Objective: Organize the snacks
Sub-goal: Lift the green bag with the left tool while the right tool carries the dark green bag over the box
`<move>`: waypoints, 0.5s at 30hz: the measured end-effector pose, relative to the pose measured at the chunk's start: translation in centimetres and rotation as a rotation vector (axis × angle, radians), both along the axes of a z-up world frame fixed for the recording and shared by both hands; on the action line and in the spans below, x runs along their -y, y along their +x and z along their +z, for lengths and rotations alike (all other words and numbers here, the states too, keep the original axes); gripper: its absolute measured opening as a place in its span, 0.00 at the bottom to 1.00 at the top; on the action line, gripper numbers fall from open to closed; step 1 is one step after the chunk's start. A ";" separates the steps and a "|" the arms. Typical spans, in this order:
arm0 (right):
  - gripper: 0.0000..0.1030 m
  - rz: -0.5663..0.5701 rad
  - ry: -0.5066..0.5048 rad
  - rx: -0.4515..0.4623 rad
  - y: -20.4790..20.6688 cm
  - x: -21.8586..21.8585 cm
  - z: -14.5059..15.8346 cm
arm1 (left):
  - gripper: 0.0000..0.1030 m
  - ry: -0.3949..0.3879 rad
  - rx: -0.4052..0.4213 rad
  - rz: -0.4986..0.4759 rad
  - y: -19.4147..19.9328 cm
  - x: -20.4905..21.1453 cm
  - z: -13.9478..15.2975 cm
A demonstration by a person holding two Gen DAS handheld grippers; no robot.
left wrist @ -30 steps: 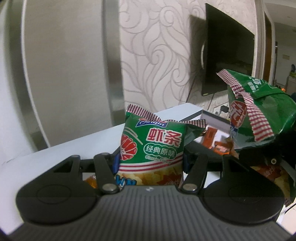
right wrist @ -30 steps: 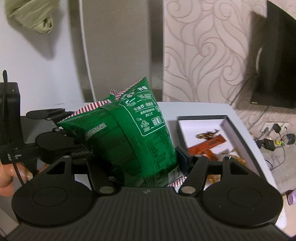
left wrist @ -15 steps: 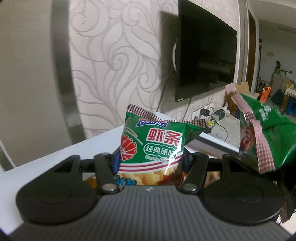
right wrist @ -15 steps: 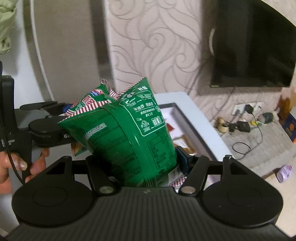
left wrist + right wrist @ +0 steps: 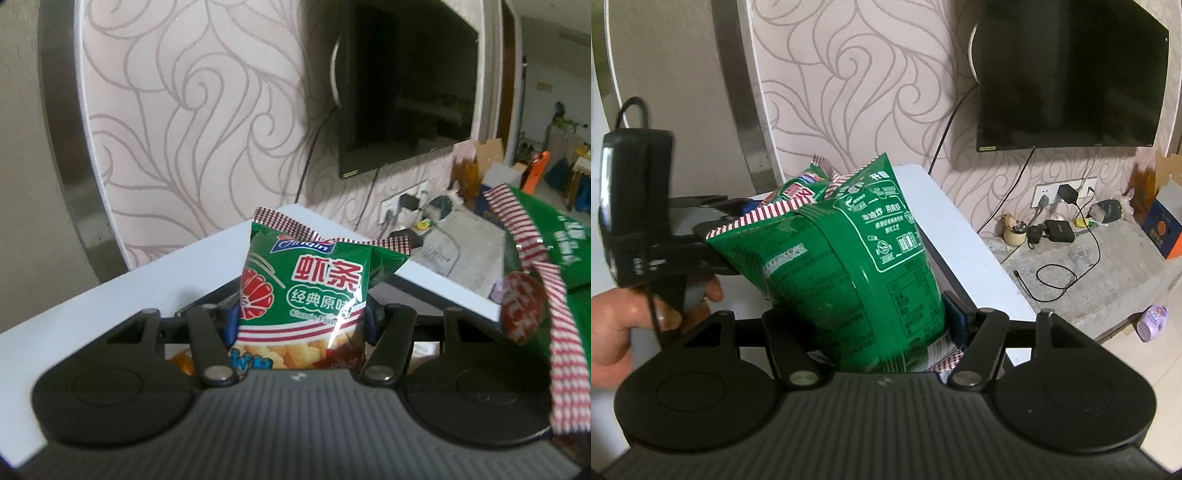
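Note:
In the left wrist view a small green shrimp-chip bag (image 5: 301,295) stands upright between the fingers of my left gripper (image 5: 300,323), which is shut on its lower half. A second green bag (image 5: 535,280) with a red-checked seam hangs at the right edge. In the right wrist view that bag (image 5: 857,266) shows its printed back, and my right gripper (image 5: 864,321) is shut on its bottom end. My left gripper (image 5: 738,218) and the hand (image 5: 628,321) that holds it sit just to the left, their bag (image 5: 801,188) peeking over the top. Both bags hang above the white table (image 5: 147,295).
A dark-rimmed box (image 5: 436,301) with an orange packet (image 5: 181,363) lies under the left gripper. A black TV (image 5: 1071,74) hangs on the swirl-patterned wall. Chargers and cables (image 5: 1060,236) litter a grey ledge past the table's right edge (image 5: 960,240). A purple bottle (image 5: 1152,321) lies on the floor.
Both grippers have swung right across the table with their bags still held. The grey wall panel slid off to the left, the TV came into view, and the box dropped beneath the grippers.

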State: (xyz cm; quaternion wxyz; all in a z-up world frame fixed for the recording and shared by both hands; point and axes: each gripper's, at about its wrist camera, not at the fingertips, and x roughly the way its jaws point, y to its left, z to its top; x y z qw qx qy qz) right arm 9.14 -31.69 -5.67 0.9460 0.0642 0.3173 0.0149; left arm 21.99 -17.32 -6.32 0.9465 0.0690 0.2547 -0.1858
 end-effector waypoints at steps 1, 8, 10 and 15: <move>0.68 0.002 -0.006 0.000 0.3 -0.1 -0.2 | 0.60 0.006 -0.005 0.006 0.4 0.0 -0.2; 0.68 0.012 -0.040 -0.022 1.7 -0.4 -1.6 | 0.60 0.024 -0.025 0.034 2.2 -0.5 -1.2; 0.68 0.016 -0.069 -0.030 1.7 -0.5 -2.0 | 0.60 0.026 -0.019 0.021 2.3 -0.4 -1.3; 0.68 0.024 -0.137 -0.073 2.9 -1.2 -3.3 | 0.60 0.020 -0.030 -0.019 2.4 0.6 -1.4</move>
